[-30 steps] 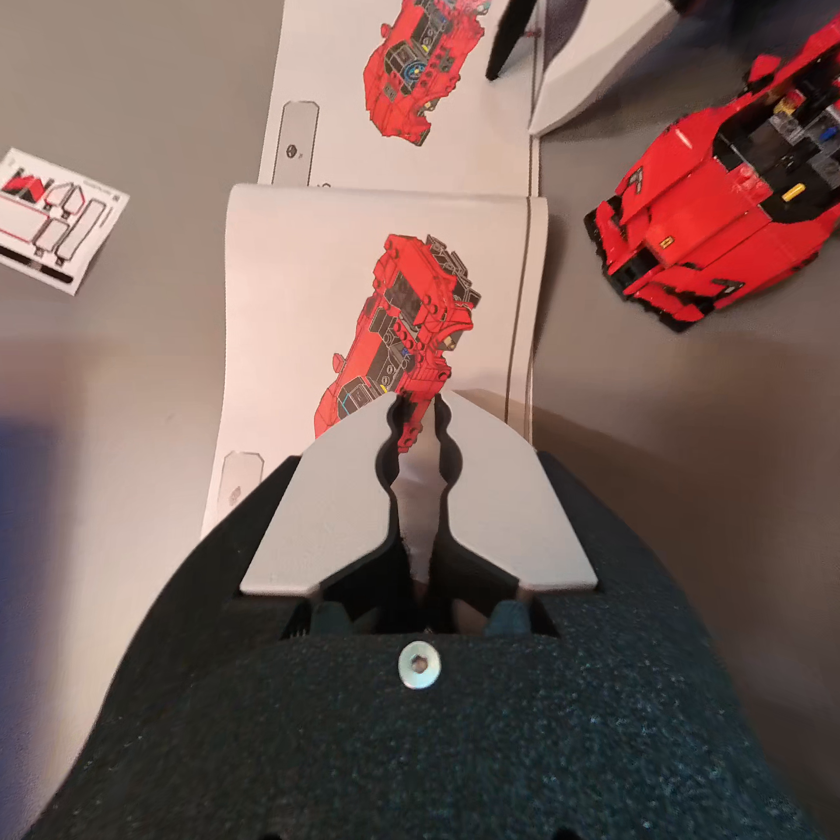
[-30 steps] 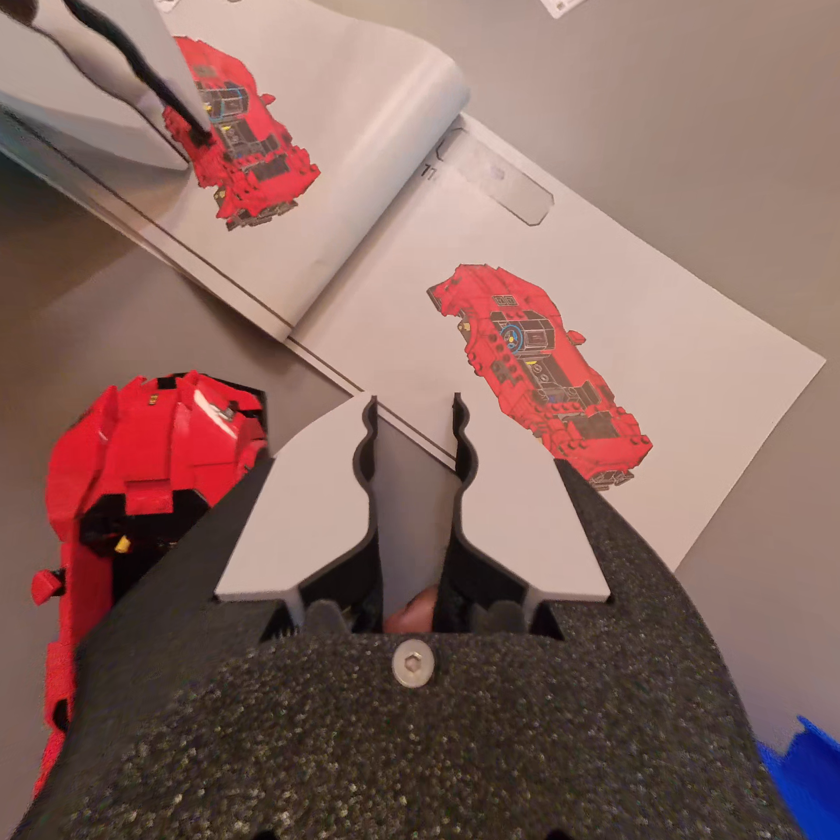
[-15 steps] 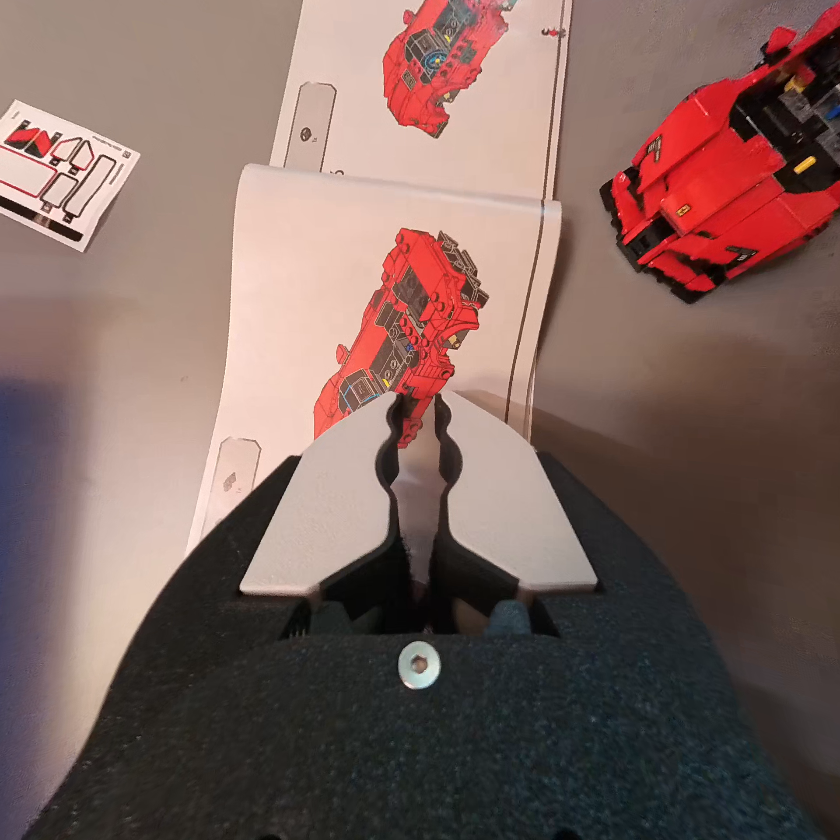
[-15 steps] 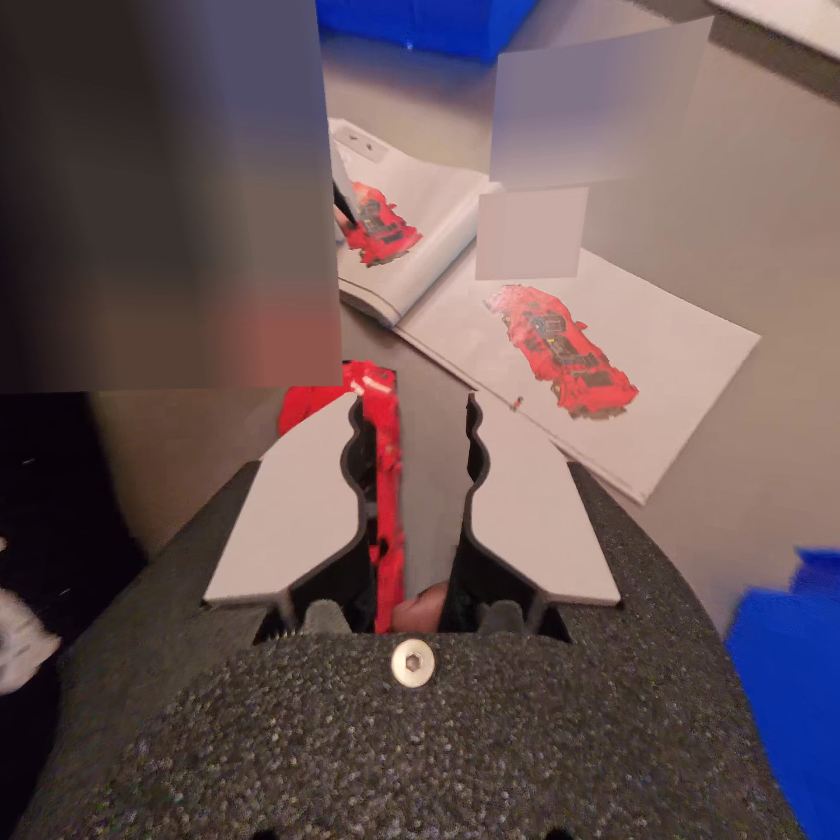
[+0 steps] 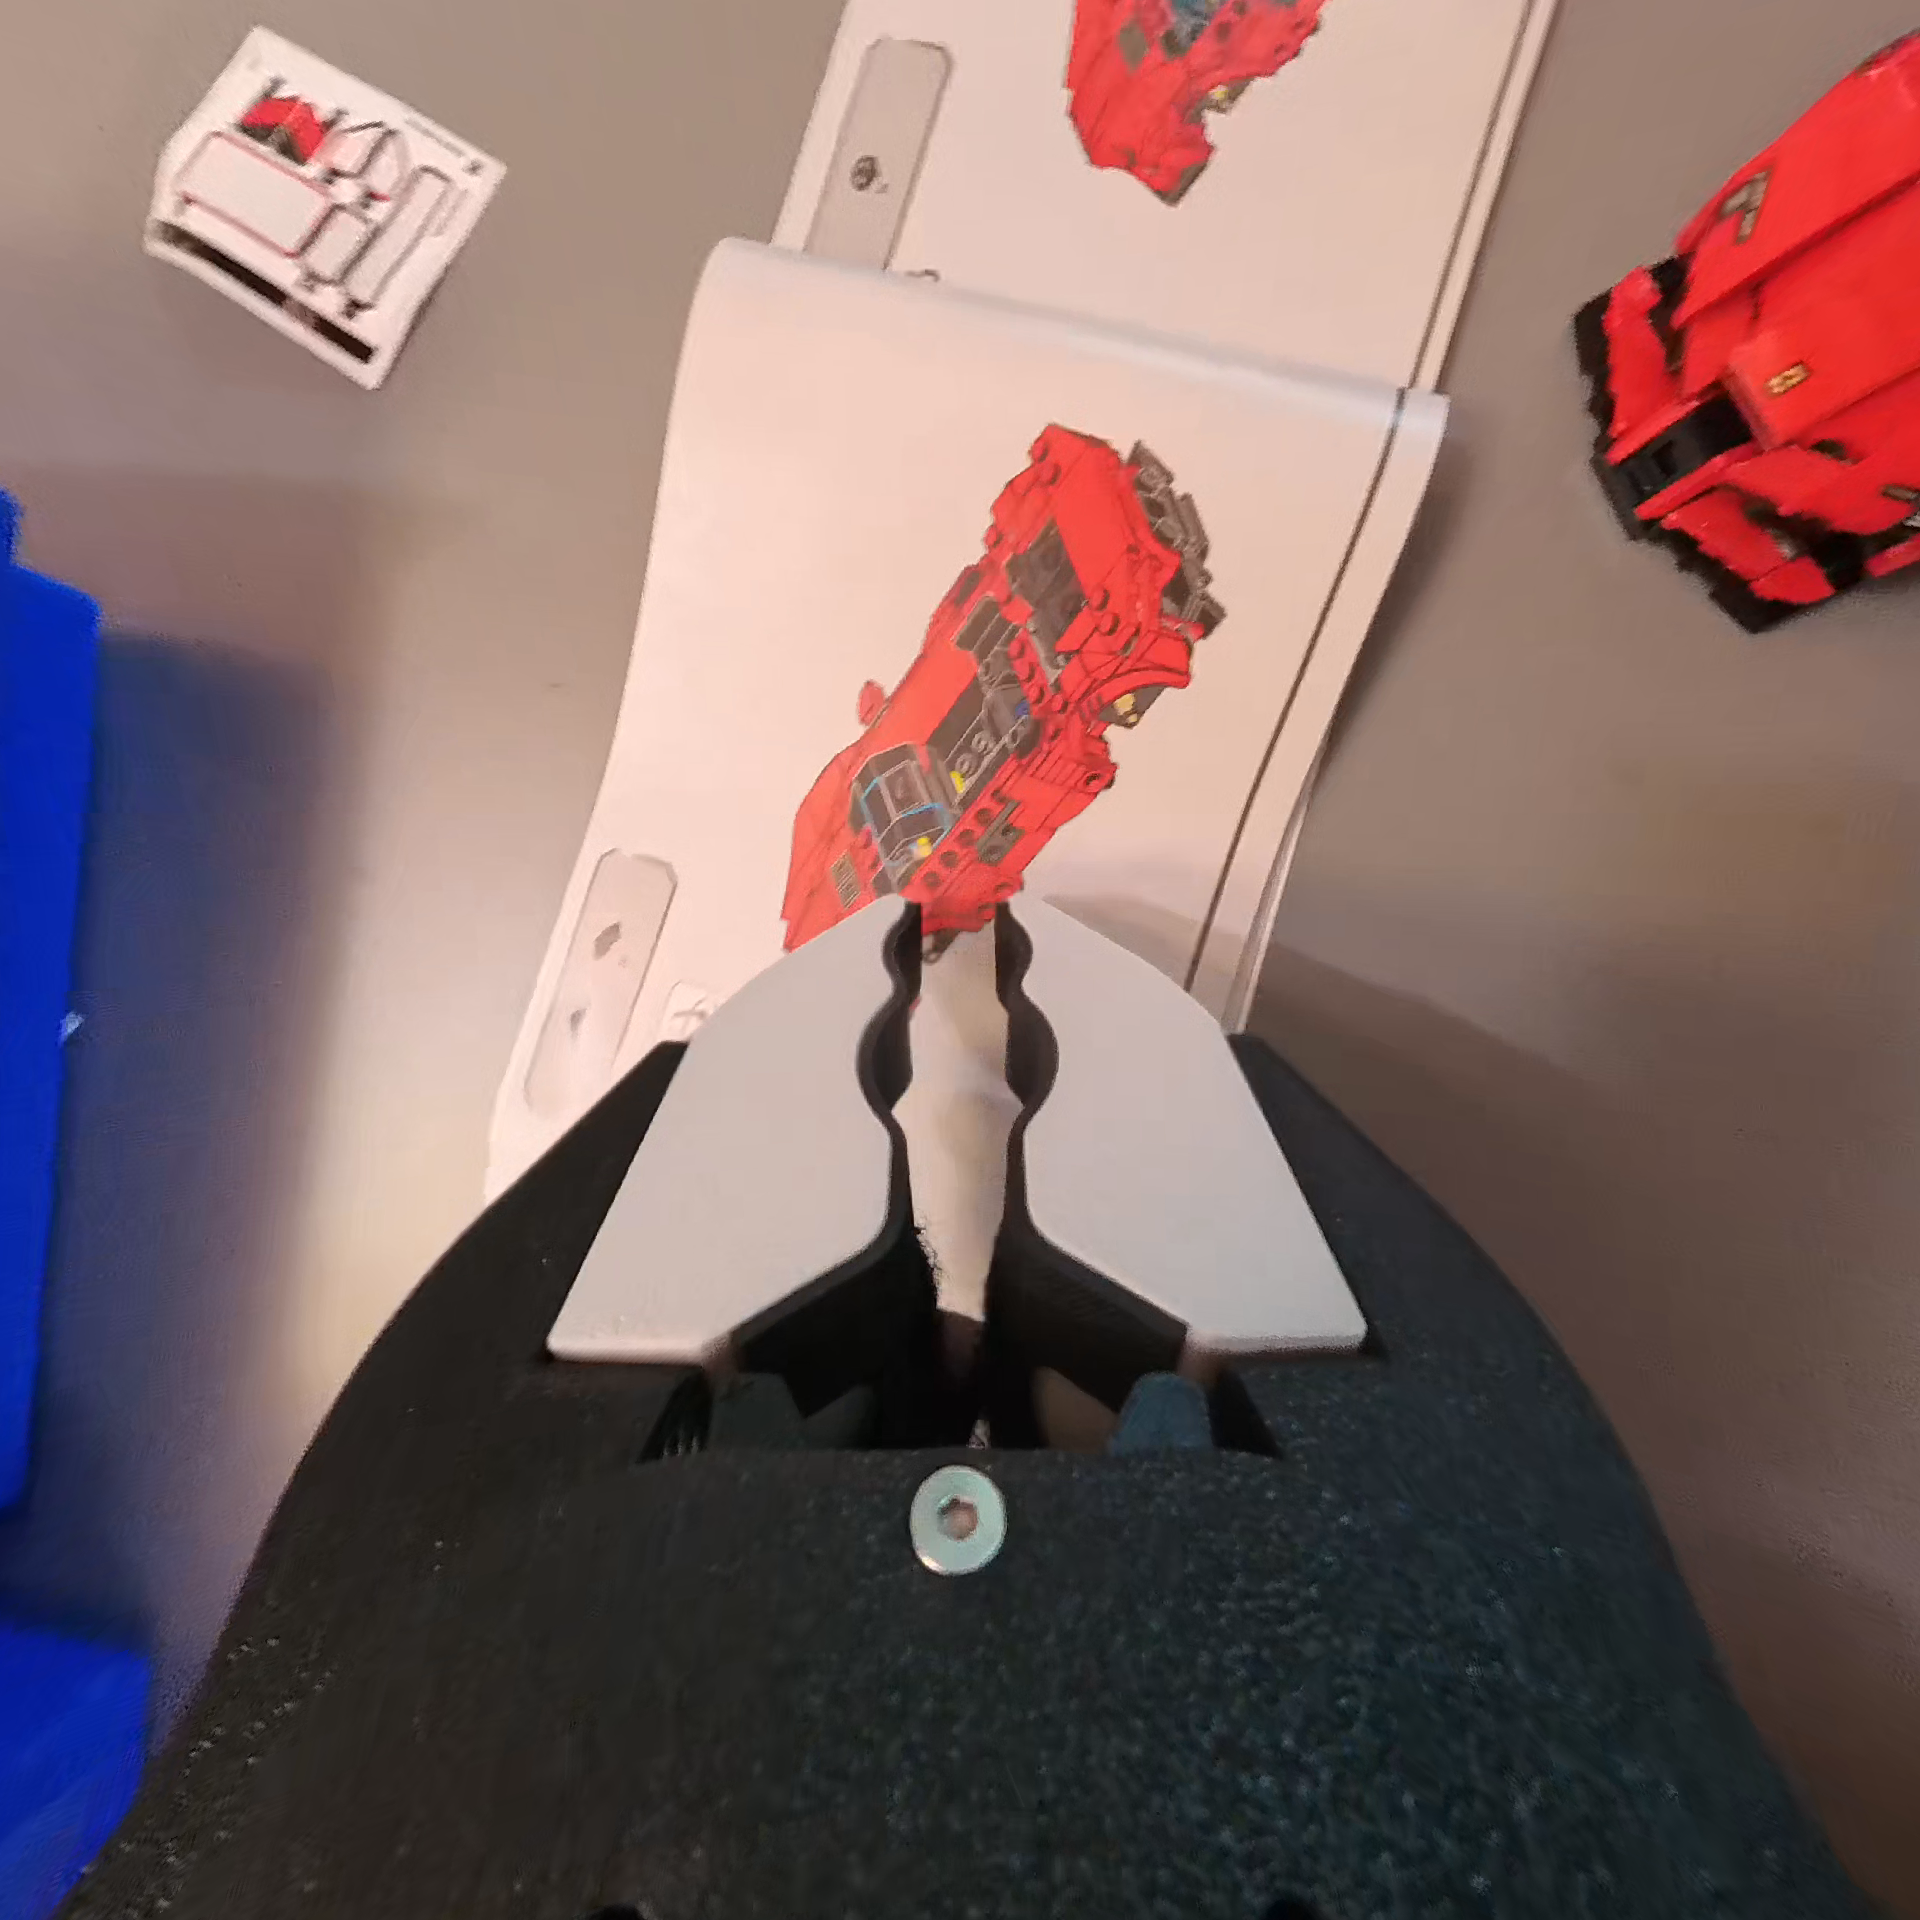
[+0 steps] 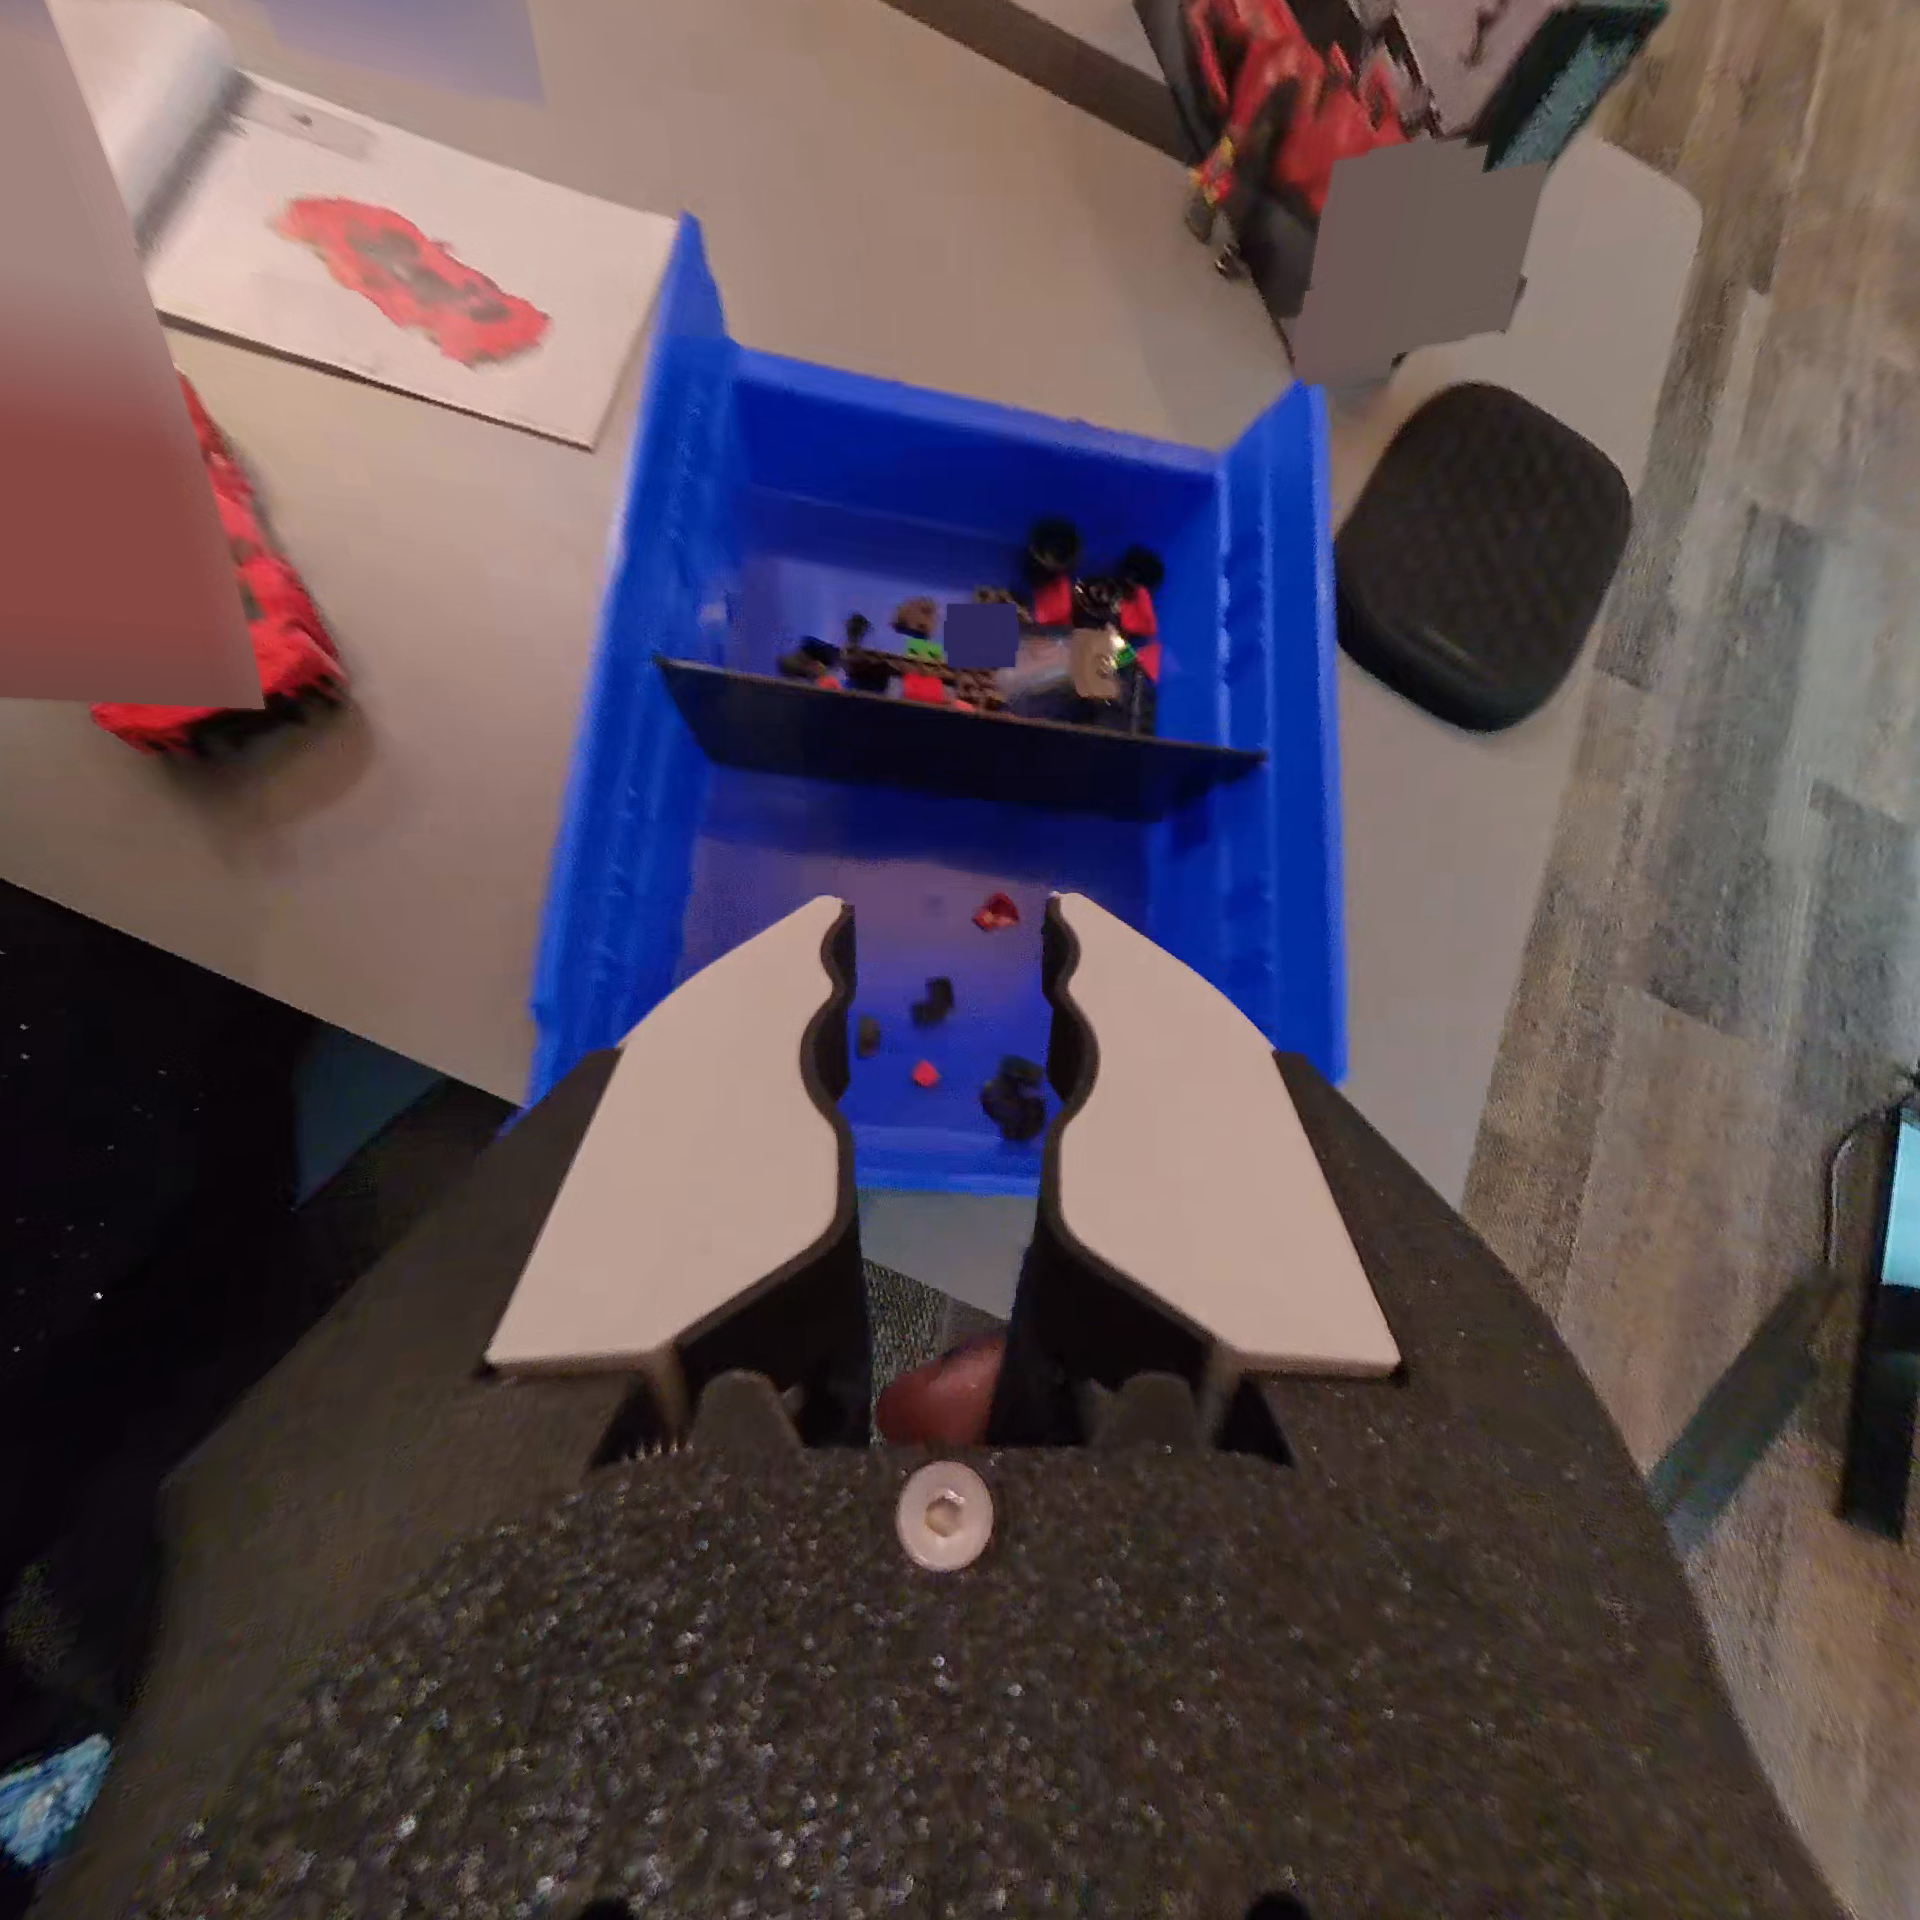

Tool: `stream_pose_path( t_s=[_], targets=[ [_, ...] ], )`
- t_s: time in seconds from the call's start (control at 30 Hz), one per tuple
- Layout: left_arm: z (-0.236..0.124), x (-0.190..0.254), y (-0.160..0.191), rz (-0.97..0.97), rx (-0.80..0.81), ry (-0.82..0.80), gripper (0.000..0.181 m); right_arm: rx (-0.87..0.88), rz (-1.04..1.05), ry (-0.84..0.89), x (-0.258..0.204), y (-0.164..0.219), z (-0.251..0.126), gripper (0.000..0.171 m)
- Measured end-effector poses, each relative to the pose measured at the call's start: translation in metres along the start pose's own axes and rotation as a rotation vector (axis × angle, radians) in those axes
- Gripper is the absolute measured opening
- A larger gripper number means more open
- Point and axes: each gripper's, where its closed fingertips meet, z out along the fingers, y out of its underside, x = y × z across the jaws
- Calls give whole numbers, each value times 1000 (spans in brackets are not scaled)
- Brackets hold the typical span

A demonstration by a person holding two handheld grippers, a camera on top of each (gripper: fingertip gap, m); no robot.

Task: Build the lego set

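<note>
My left gripper is shut on the edge of a curled-up page of the instruction booklet, which shows a red car. The partly built red Lego car sits on the grey table to the right of the booklet. My right gripper is open and empty, held above the near compartment of a blue parts bin. A few small red and black pieces lie in that compartment. Several more pieces lie behind the black divider. The car and booklet show blurred at upper left.
A sticker sheet lies left of the booklet. A blue bin edge is at the far left. The Lego box stands at the table's back, and a black padded object lies right of the bin. The table edge and floor are to the right. One gripper's finger ends stand about 55 centimetres off the other's.
My right gripper has swung away from the booklet and car to above the blue bin, staying open. My left gripper keeps hold of the page and has drawn back slightly.
</note>
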Motion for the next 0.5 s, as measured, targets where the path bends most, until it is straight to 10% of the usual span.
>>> stream_pose_path(
  t_s=[0.5],
  targets=[
    [-40,-11,-57,-200,254,-92,45,-414,-189,-257,33,72,43,25]
  ],
)
